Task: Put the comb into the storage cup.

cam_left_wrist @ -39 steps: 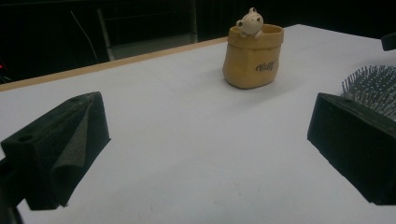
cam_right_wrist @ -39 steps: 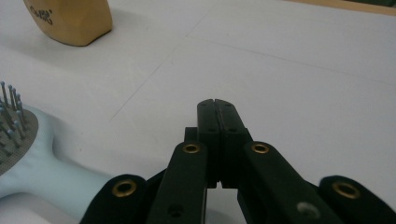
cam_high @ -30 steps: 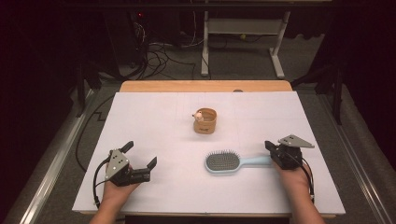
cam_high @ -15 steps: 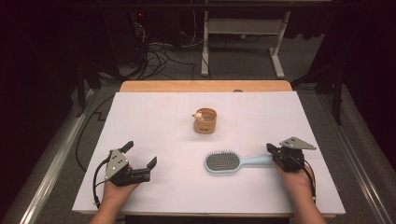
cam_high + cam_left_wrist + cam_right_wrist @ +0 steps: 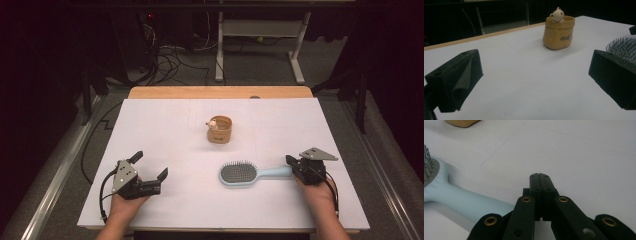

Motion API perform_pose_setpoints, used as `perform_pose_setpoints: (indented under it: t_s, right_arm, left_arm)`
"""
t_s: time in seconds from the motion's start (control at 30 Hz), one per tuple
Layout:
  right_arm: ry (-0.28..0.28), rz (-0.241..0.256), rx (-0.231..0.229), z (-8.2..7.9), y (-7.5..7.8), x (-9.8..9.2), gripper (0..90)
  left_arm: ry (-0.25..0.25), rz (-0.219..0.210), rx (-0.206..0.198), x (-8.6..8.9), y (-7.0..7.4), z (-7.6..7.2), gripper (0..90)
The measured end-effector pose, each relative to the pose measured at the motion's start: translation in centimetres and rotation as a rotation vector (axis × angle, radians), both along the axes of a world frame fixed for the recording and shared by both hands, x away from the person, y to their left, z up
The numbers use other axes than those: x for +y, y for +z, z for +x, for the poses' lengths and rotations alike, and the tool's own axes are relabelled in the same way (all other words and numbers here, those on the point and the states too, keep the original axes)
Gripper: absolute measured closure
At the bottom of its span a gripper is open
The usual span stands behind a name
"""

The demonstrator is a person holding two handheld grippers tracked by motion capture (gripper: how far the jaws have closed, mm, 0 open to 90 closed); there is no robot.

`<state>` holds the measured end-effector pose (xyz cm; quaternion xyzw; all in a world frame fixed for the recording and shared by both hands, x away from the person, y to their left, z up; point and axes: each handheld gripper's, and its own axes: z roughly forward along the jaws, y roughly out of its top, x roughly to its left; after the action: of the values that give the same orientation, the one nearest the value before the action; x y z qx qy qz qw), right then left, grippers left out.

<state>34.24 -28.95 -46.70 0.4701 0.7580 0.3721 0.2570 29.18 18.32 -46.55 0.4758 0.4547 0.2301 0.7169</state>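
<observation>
A pale blue hairbrush (image 5: 239, 174) lies bristles up on the white table top (image 5: 175, 125), its handle pointing right. My right gripper (image 5: 290, 161) sits at the end of that handle. In the right gripper view the right gripper (image 5: 540, 176) has its jaws pressed together with nothing between them, and the brush handle (image 5: 466, 202) runs just beside and below them. My left gripper (image 5: 150, 165) rests at the front left, open and empty. In the left gripper view the left gripper (image 5: 534, 82) faces a small tan pot with a little animal figure on its rim (image 5: 559, 32), and the brush bristles (image 5: 621, 47) show at the right.
The tan pot (image 5: 220, 129) stands near the table's middle, beyond the brush. A wooden edge (image 5: 220, 92) runs along the far side of the table. Behind it are a dark floor with cables and a white desk frame (image 5: 257, 50).
My right gripper has drifted slightly to the right and toward the near edge. The brush, the pot and the left gripper have stayed where they were.
</observation>
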Motion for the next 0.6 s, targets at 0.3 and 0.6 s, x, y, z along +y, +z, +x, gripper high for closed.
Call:
perform_pose_setpoints:
  t_s: [0.3, 0.6]
  right_arm:
    - [0.007, -0.001, 0.009, -0.04, -0.08, 0.01, 90.0]
    - [0.007, 0.012, 0.016, -0.3, -0.02, -0.12, 90.0]
  left_arm:
    - [-0.001, 0.001, -0.003, -0.01, 0.0, 0.0, 0.1]
    - [-0.009, 0.002, -0.002, -0.06, 0.04, -0.13, 0.1]
